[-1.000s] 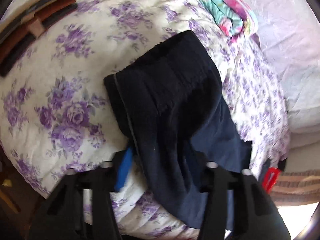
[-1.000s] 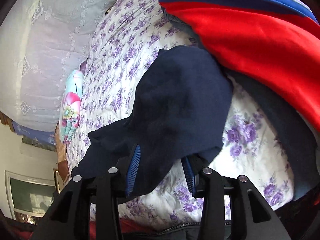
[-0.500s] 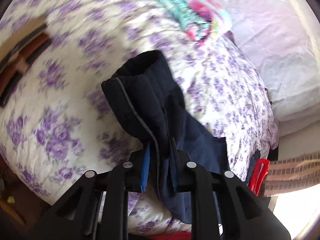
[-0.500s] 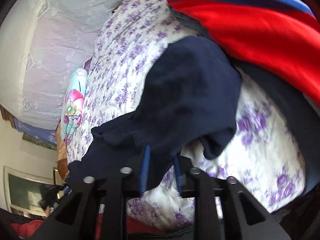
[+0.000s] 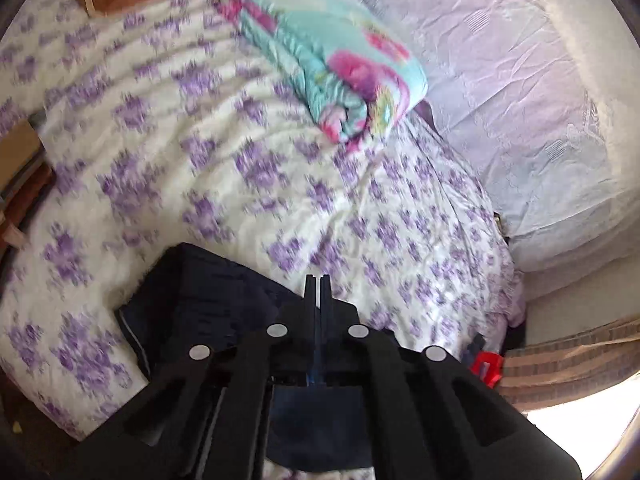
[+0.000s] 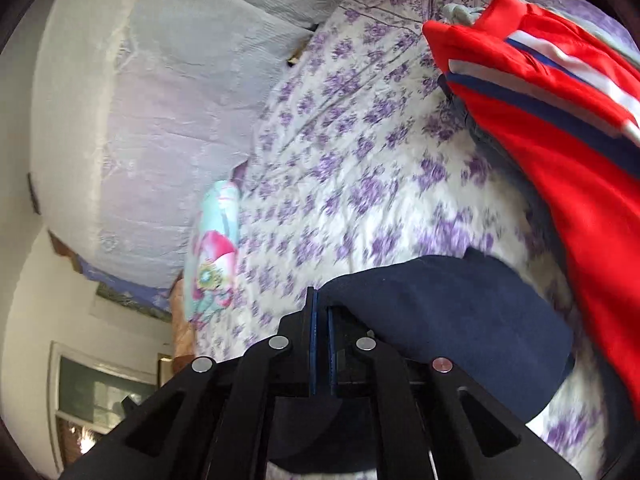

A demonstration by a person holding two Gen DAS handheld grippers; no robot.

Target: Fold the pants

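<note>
Dark navy pants (image 5: pixel 208 304) lie bunched on a bed (image 5: pixel 168 168) covered in a white sheet with purple flowers, the soft fabric gathered beneath both tools. The left gripper (image 5: pixel 317 280) has its fingers pressed together, pinching a fold of the pants; a grey-piped edge shows at the cloth's left side. The right gripper (image 6: pixel 319 300) likewise pinches the pants (image 6: pixel 452 320), fingers nearly touching. A rolled turquoise-and-pink floral quilt (image 5: pixel 332 68) rests farther up the bed, well apart from the pants. A red jacket with white and blue stripes (image 6: pixel 560 120) sprawls just beside the navy cloth.
</note>
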